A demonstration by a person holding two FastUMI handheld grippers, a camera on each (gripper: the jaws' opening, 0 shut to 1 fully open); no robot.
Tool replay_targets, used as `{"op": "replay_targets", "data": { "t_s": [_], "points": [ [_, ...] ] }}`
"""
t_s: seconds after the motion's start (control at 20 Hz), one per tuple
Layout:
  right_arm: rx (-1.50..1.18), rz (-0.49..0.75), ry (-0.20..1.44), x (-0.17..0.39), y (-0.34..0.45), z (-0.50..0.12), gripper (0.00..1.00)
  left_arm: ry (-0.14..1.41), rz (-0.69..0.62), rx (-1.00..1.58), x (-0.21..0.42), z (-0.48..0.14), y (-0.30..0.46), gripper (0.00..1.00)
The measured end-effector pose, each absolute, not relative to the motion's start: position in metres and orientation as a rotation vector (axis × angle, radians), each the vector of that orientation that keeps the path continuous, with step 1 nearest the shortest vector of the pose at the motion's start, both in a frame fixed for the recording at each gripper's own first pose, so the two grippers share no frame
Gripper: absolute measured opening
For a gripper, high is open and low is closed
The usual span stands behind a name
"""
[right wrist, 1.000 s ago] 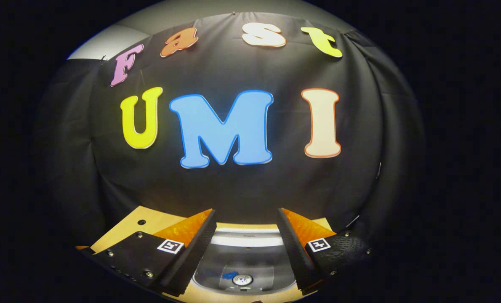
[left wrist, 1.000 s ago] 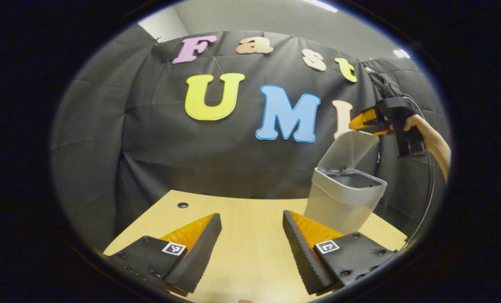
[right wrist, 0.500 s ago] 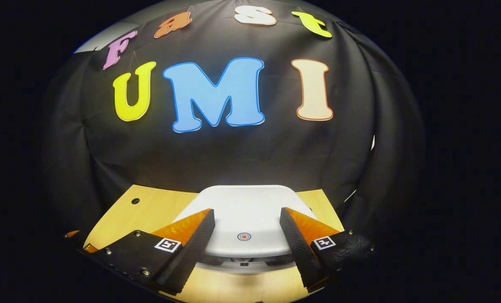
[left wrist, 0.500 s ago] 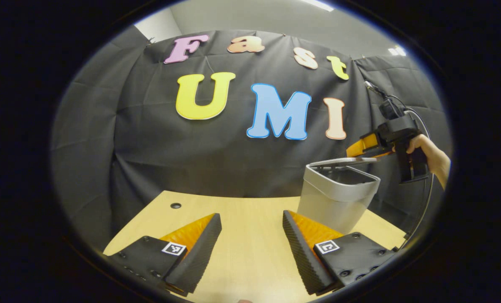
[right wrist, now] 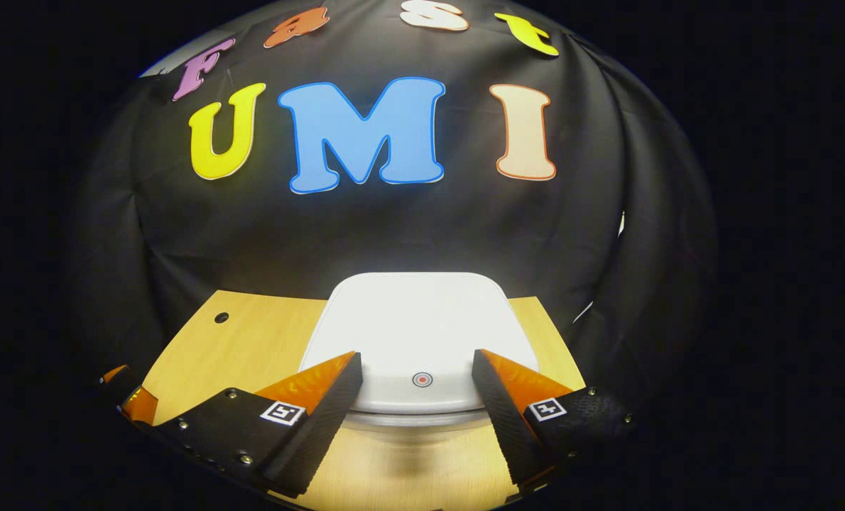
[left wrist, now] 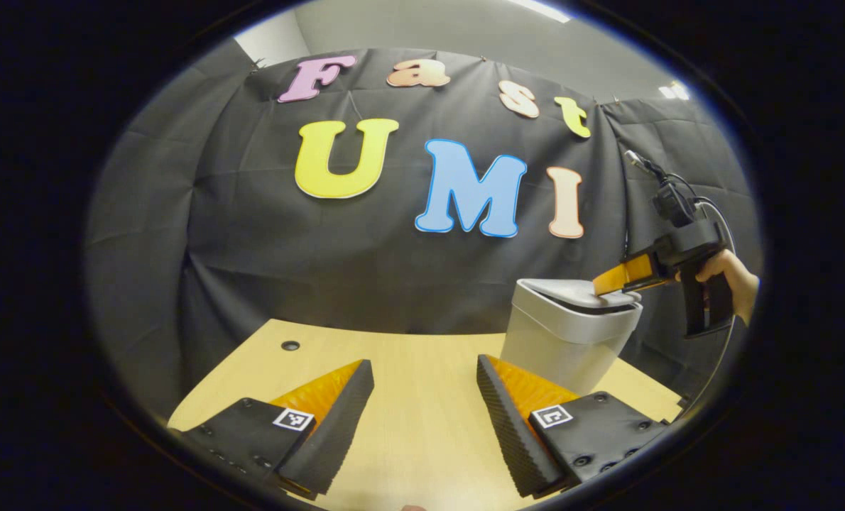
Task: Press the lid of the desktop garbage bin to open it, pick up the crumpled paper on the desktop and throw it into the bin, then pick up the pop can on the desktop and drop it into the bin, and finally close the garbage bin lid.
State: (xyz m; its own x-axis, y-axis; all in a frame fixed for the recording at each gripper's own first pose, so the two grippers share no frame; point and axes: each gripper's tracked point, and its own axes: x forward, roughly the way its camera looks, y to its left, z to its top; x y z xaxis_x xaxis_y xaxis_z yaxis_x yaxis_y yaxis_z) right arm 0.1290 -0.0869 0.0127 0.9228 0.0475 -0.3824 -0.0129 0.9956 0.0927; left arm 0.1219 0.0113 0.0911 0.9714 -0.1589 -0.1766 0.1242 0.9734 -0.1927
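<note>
Lid (right wrist: 419, 333) looks stiff, light plastic under the spread, empty right tongs (right wrist: 415, 394); press beside its dot. Left tongs (left wrist: 422, 397) gape empty.

Garbage bin (left wrist: 568, 333) on table (left wrist: 408, 369), lid (right wrist: 417, 333) down, booth wall behind

Your right gripper's fingers (right wrist: 337, 397) covered the front corners of the bin's lid (right wrist: 415, 326) — whether they touched it could not be told. The bin (left wrist: 568, 341) beneath that lid stayed hidden in the right gripper view. In the left gripper view, your hand (left wrist: 731, 280) was cut off at the edge, and the counter (left wrist: 408, 397) ran under the left gripper's fingers (left wrist: 508, 419).
</note>
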Motion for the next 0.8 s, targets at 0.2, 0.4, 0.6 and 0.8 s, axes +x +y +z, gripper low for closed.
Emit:
{"op": "replay_targets", "data": {
  "t_s": [0.2,0.4,0.6,0.8],
  "points": [
    [0.06,0.019,0.406,0.126,-0.086,0.005,0.98,0.189,-0.166,-0.18,0.129,0.09,0.008,0.96],
    [0.05,0.004,0.404,0.125,-0.084,0.002,0.99,0.194,-0.187,-0.191,0.134,0.088,0.003,0.96],
    [0.081,0.004,0.411,0.124,-0.084,-0.003,0.99,0.196,-0.205,-0.185,0.139,0.085,-0.001,0.96],
    [0.075,-0.002,0.399,0.124,-0.082,-0.004,1.0,0.188,-0.221,-0.174,0.139,0.086,-0.001,0.96]
  ]
}}
